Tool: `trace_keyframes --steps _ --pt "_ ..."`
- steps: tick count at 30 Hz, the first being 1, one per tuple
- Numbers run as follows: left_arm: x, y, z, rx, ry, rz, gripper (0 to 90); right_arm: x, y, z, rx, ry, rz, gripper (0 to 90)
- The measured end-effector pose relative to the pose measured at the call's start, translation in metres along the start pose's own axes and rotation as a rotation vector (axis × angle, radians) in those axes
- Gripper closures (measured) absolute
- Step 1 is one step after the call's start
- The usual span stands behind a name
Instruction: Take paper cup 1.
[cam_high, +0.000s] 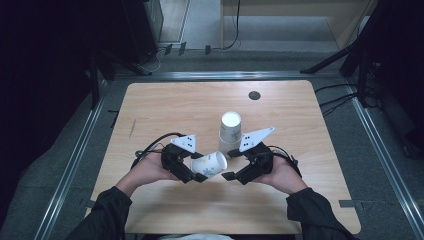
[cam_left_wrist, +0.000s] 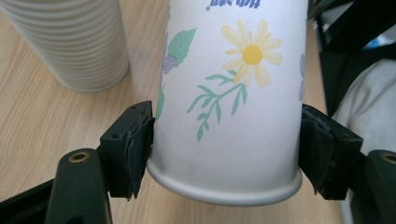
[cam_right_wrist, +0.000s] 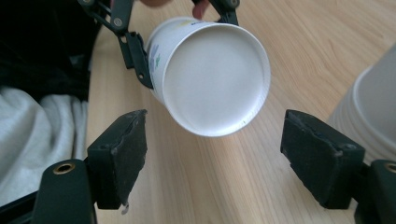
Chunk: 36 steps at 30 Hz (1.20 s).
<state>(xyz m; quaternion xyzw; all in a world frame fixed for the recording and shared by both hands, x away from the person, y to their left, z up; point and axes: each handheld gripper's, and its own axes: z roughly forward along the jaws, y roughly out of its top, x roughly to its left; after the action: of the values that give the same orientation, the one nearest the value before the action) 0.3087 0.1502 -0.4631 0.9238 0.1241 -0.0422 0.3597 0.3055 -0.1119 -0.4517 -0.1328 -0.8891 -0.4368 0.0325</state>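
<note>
Holding a paper cup (cam_high: 210, 164) on its side above the table (cam_high: 150, 110), the left gripper (cam_high: 194, 175) had its two black jaws pressed on the cup's wall, one on each side, close to the rolled rim. The cup sat just in front of the person, between the two hands, with its closed bottom turned toward the right gripper (cam_high: 231, 176). That gripper waited near the cup with its jaws wide apart and nothing between them.

The cup was white with a yellow flower and green leaves printed on it. It looked very light and thin. A hard squeeze would likely dent it, so a soft grip would be best. The rim is a stiff little roll and the bottom is a flat round disc, so those ends should be the strongest places to take hold. The smooth side may slip a bit, but the jaw pads (cam_left_wrist: 135, 149) looked soft and a little ragged, which should help.

A tall stack of cups (cam_high: 230, 131) stood upside down just behind, showing many thin ridges. I could not tell if the held cup touched the table or hung just over it. The table was pale wood with fine lines.
</note>
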Motion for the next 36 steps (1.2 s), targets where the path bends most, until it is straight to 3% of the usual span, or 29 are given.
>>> trace_keyframes --steps 2,3,4,5,8,9,19,25,36 --pt "0.001 0.0 0.001 0.007 0.001 0.0 26.2 0.0 -0.003 0.002 0.02 -0.015 -0.002 23.1" --pt "0.004 0.001 0.004 0.066 0.021 -0.01 26.2 0.0 -0.004 0.003 0.027 -0.018 -0.001 23.2" --pt "0.004 0.001 0.004 0.066 0.021 -0.01 26.2 0.0 -0.005 0.003 0.034 -0.024 -0.004 23.2" --pt "0.003 0.002 0.007 0.105 0.033 0.003 26.2 0.001 -0.006 0.004 0.04 -0.028 -0.002 23.4" --pt "0.002 0.003 0.009 0.121 0.023 0.009 26.2 0.002 -0.007 0.006 0.049 -0.034 -0.011 23.4" --pt "0.0 0.004 0.01 0.147 0.014 0.024 26.2 0.002 -0.007 0.008 0.056 -0.034 -0.021 23.5" --pt "-0.01 0.007 0.019 0.256 0.024 0.084 26.2 0.008 -0.006 0.029 0.113 -0.003 -0.076 25.0" --pt "-0.016 0.008 0.024 0.293 0.003 0.121 26.1 0.011 -0.006 0.039 0.145 0.012 -0.099 25.2" --pt "-0.025 0.011 0.03 0.32 -0.02 0.133 26.1 0.019 -0.005 0.052 0.182 0.075 -0.135 27.9"
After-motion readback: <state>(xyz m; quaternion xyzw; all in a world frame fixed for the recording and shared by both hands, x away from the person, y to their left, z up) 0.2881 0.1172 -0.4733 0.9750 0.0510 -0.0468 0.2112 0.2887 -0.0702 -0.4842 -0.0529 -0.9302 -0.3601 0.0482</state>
